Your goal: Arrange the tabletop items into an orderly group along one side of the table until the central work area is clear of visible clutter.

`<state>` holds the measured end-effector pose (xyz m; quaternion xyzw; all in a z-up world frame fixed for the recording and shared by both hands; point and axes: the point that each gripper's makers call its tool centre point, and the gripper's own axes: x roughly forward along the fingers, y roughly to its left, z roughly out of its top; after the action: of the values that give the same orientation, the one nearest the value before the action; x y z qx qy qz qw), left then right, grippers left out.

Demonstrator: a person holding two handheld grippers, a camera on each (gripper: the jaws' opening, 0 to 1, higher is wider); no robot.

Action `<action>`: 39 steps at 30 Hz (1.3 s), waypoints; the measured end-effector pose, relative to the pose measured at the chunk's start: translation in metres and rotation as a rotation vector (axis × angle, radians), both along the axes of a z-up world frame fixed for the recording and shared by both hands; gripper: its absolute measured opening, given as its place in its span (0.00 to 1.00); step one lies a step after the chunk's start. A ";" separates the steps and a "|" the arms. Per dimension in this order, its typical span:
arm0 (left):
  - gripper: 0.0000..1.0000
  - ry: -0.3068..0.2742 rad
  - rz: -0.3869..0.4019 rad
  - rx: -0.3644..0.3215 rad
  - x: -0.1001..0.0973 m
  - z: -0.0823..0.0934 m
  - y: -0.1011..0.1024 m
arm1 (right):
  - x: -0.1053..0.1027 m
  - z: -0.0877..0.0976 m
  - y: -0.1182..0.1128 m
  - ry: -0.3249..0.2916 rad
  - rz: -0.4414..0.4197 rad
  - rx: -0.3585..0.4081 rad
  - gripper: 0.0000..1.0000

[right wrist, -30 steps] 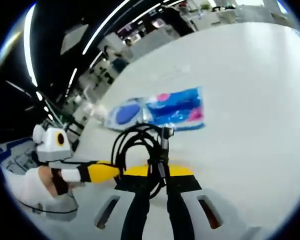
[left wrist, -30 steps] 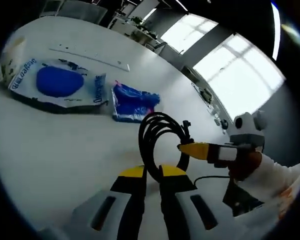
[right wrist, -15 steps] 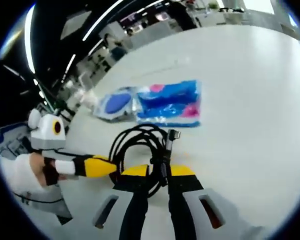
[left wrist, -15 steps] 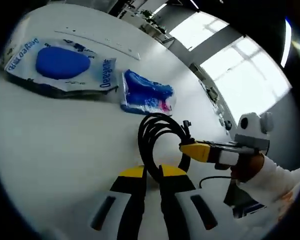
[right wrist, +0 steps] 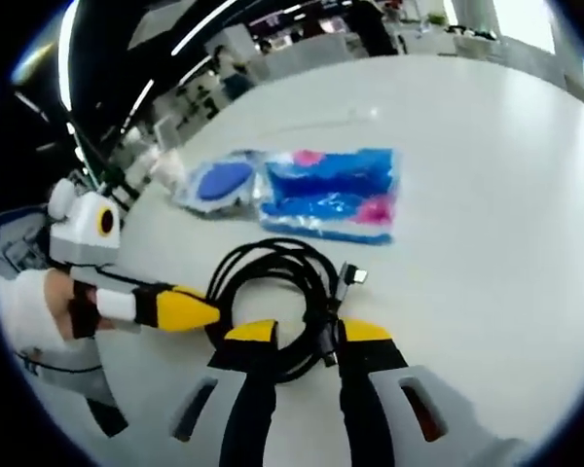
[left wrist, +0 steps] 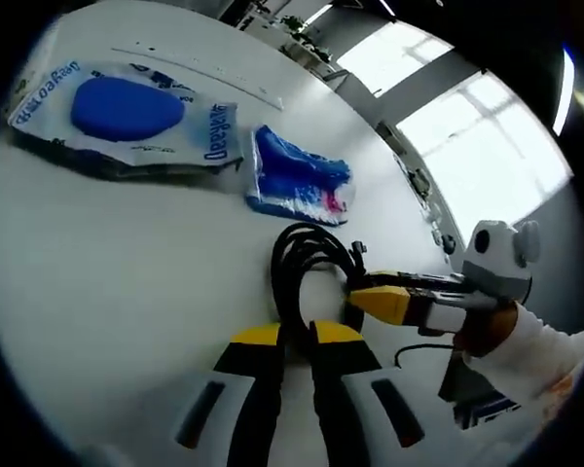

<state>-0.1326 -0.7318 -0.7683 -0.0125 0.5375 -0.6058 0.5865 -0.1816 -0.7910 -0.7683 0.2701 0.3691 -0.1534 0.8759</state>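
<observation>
Black coiled cable [right wrist: 273, 292] lies on the desk [right wrist: 487, 214]; left claw [left wrist: 294, 336] pinches it, right claw [right wrist: 307, 331] spread around it.

White table [left wrist: 97, 292] is bare and open in front of and to the left of the left gripper [left wrist: 297, 336] in the left gripper view. Coiled black cable [left wrist: 307, 268] sits right at its jaws, blocking straight-ahead travel. Right gripper [left wrist: 375, 297] closes off the right side, tip touching the coil. Beyond the coil: small blue packet [left wrist: 297, 180], then the large white-and-blue pouch [left wrist: 127, 117], side by side, edges almost touching. In the right gripper view, table [right wrist: 496, 224] to the right of coil and packets is unobstructed.
</observation>
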 end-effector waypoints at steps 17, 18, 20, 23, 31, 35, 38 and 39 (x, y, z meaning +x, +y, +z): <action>0.45 -0.229 -0.098 -0.097 0.019 0.016 0.006 | -0.012 0.023 -0.003 -0.053 0.043 -0.059 0.45; 0.48 -0.235 -0.104 -0.099 0.019 0.017 0.007 | -0.014 0.025 -0.002 -0.058 0.040 -0.057 0.46; 0.54 -0.270 -0.111 -0.108 0.024 0.021 0.010 | -0.017 0.029 -0.001 -0.077 0.029 -0.048 0.48; 0.60 -0.321 -0.131 -0.137 0.030 0.030 0.014 | -0.020 0.038 0.001 -0.105 0.011 -0.045 0.52; 0.90 -0.417 -0.091 -0.164 0.058 0.044 0.033 | -0.034 0.052 0.012 -0.134 0.001 -0.036 0.60; 0.94 -0.409 -0.056 -0.157 0.071 0.050 0.046 | -0.040 0.059 0.021 -0.154 0.003 -0.035 0.65; 0.95 -0.436 -0.046 -0.150 0.083 0.052 0.060 | -0.042 0.066 0.029 -0.174 0.021 -0.042 0.69; 0.95 -0.439 -0.040 -0.148 0.088 0.053 0.066 | -0.042 0.067 0.030 -0.182 0.018 -0.038 0.71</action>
<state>-0.0447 -0.6661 -0.7156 0.0873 0.3511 -0.6432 0.6748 -0.2239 -0.7609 -0.7012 0.2630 0.2873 -0.1274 0.9122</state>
